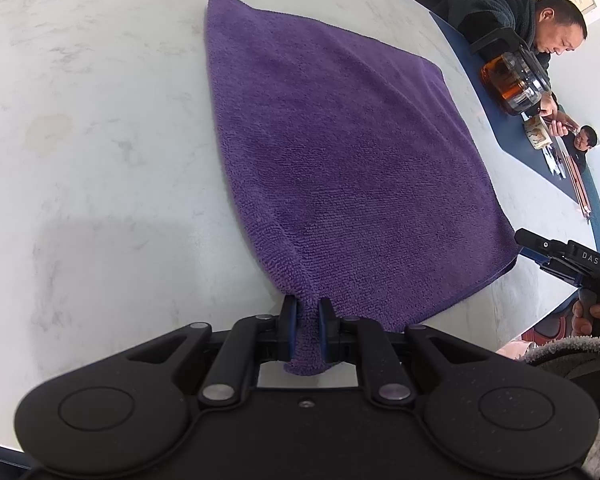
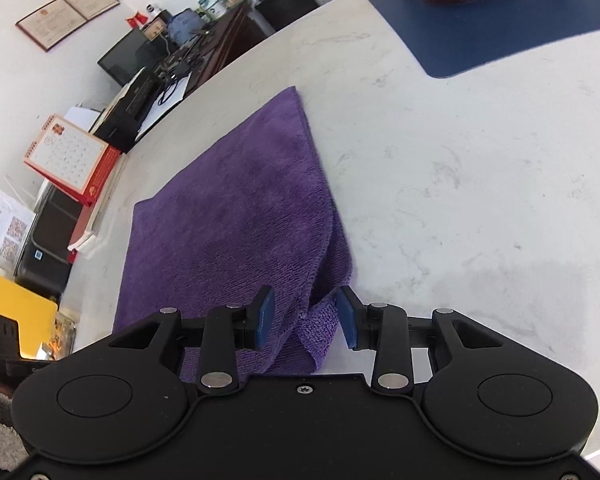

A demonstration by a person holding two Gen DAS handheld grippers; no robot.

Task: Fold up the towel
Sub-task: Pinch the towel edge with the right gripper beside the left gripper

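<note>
**One fold looks in, right corner let go, left corner pinched**

Your towel (image 1: pixel 340 152) lies flat on the table (image 1: pixel 100 160), stretching away ahead of both sets of fingers, and it reads as doubled: along the edge by your right gripper (image 2: pixel 306 320) you can see two layers, a stitched hem lying over a second flap. So I'd judge one fold already made, with at least one more left if you want it smaller.

Your left gripper (image 1: pixel 308 330) has its blue fingers (image 1: pixel 289 328) nearly pressed together, pinching the near corner, which bunches up between them and hangs a little behind the pads. Your right fingers (image 2: pixel 265 318) are spread apart. The near right corner sits in the gap between them, but neither pad presses on it, so that corner is free and resting.

What's left, by my reckoning: release the left corner, square the edges, then take the next fold.

Hard to read: how well the far edges line up, since the fisheye bends everything. The layer count under the top sheet is hidden. In the left view your right gripper is cut off at the frame edge.
</note>
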